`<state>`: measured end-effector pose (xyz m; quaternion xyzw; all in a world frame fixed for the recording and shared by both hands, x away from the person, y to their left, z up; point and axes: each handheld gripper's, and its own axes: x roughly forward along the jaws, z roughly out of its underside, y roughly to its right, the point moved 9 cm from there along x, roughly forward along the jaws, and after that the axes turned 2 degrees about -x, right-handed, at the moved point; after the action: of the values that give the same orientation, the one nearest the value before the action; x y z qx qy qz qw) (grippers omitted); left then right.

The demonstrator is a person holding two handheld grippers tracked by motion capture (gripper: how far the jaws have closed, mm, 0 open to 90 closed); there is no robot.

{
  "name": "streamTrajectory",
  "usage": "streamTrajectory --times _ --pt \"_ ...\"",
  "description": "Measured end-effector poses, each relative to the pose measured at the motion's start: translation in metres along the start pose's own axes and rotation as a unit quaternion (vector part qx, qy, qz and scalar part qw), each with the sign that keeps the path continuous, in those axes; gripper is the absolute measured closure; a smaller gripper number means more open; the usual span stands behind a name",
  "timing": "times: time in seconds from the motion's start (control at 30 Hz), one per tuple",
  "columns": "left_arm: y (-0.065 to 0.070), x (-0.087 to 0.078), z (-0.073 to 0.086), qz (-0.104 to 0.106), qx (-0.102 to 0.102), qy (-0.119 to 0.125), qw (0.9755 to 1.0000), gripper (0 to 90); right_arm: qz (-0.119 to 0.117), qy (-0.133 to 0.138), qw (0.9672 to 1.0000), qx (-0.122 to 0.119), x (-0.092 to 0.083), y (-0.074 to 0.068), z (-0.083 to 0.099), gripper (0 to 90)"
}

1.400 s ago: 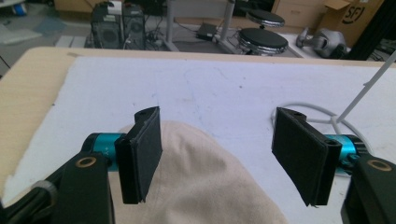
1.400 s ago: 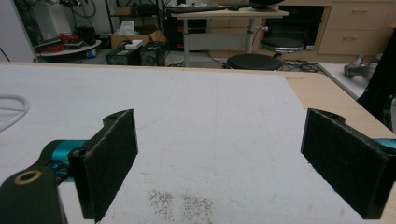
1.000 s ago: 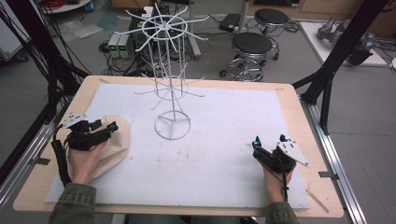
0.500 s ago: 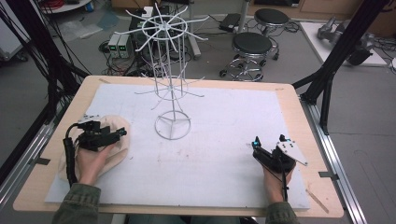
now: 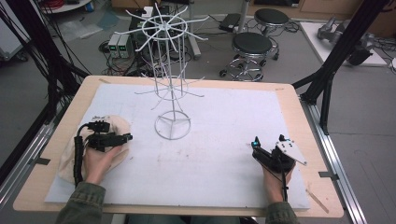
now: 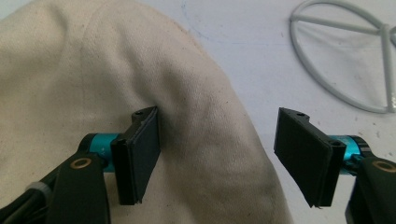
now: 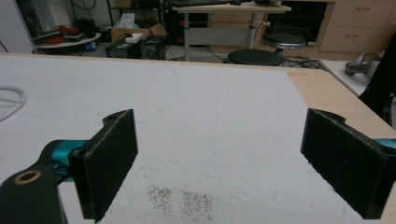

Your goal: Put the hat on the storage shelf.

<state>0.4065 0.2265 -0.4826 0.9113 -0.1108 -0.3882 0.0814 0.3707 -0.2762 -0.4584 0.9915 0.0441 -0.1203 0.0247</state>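
Left gripper view: left gripper (image 6: 217, 158) over soft cream fabric cap (image 6: 93, 84) at surface (image 5: 219, 154) left side, flat black fingers (image 6: 140, 158) spread, just opening. Right gripper (image 7: 224, 163) likewise spread, empty.

Left gripper (image 5: 122, 138) shifted right over cloth (image 5: 70, 154), fingers (image 6: 140, 154) opening.

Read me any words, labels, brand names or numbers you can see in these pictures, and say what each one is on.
No text can be read in these pictures.
The cream cloth cap under the open left gripper is plain, with no print.
The white wire rack bears no label.
The boxes on the floor behind the table are too small and blurred to read.
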Motion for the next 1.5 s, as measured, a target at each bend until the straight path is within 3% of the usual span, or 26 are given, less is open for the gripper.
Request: streamTrajectory --times 0.13,0.23,0.33,0.37,0.43,0.47,0.5,0.53,0.57,0.63,0.67,0.73,0.8,0.83,0.87,0.97,1.07,1.23,1.33,1.5 --pt "0.001 0.003 0.000 -0.007 0.001 0.003 1.0000 28.3 -0.001 0.000 1.0000 -0.002 0.000 0.000 0.000 10.0" --pt "-0.001 0.009 0.001 -0.019 -0.018 0.007 0.9996 27.6 -0.002 0.001 1.0000 -0.001 0.000 -0.001 0.000 10.0" --pt "-0.001 0.012 0.002 -0.036 -0.012 0.012 0.9992 32.8 -0.002 0.001 1.0000 -0.005 0.001 -0.001 0.000 9.9" --pt "-0.002 0.013 0.003 -0.053 0.000 0.013 0.9985 34.9 -0.002 0.001 1.0000 -0.007 0.001 -0.001 0.000 10.0" --pt "-0.002 0.014 0.003 -0.059 0.000 0.017 0.9981 36.1 -0.002 0.000 1.0000 -0.007 0.000 -0.001 0.000 10.0" --pt "-0.005 0.015 0.004 -0.074 0.006 0.018 0.9971 43.1 -0.002 0.000 1.0000 -0.008 0.001 -0.001 0.000 10.0" --pt "-0.005 0.015 0.004 -0.074 0.006 0.018 0.9971 47.1 -0.003 -0.001 1.0000 -0.006 0.000 -0.002 0.000 10.0" --pt "-0.006 0.016 0.005 -0.078 0.010 0.018 0.9967 47.1 -0.003 -0.001 1.0000 -0.006 0.000 -0.002 0.000 10.0" --pt "-0.005 0.015 0.005 -0.064 0.013 0.018 0.9977 53.5 -0.003 0.000 1.0000 -0.006 0.000 -0.003 0.000 10.0" --pt "-0.006 0.014 0.005 -0.054 0.011 0.019 0.9983 61.3 0.000 0.002 1.0000 -0.009 0.000 -0.003 -0.001 10.0" --pt "-0.006 0.014 0.005 -0.045 0.006 0.021 0.9988 61.3 0.000 0.002 1.0000 -0.009 0.000 -0.003 -0.001 10.0" --pt "-0.006 0.012 0.004 -0.019 -0.012 0.033 0.9992 70.8 0.004 0.009 0.9998 -0.018 -0.001 -0.002 -0.003 10.0" --pt "-0.006 0.010 0.004 -0.007 -0.018 0.037 0.9991 73.0 0.006 0.010 0.9998 -0.019 -0.002 -0.002 -0.003 10.0" --pt "-0.005 0.006 0.003 0.010 -0.019 0.045 0.9988 78.3 0.004 0.008 0.9998 -0.019 -0.002 -0.002 -0.003 10.0" --pt "-0.004 0.004 0.003 0.006 -0.008 0.045 0.9989 79.7 0.006 0.009 0.9997 -0.020 -0.002 -0.002 -0.003 10.0" --pt "-0.002 0.001 0.005 0.001 0.009 0.042 0.9991 80.2 0.010 0.015 0.9996 -0.020 -0.003 -0.001 -0.005 10.0" --pt "0.004 -0.006 0.006 0.012 0.028 0.052 0.9982 80.3 0.012 0.017 0.9996 -0.019 -0.003 0.001 -0.005 10.0" --pt "0.004 -0.013 0.003 0.035 0.025 0.070 0.9966 80.2 0.010 0.017 0.9996 -0.019 -0.003 -0.001 -0.005 10.0" --pt "0.005 -0.018 -0.001 0.058 0.021 0.090 0.9941 80.2 0.011 0.016 0.9997 -0.016 -0.003 0.000 -0.005 10.0" --pt "0.007 -0.025 -0.005 0.068 0.018 0.112 0.9912 80.0 0.011 0.018 0.9997 -0.016 -0.003 0.000 -0.005 10.0"
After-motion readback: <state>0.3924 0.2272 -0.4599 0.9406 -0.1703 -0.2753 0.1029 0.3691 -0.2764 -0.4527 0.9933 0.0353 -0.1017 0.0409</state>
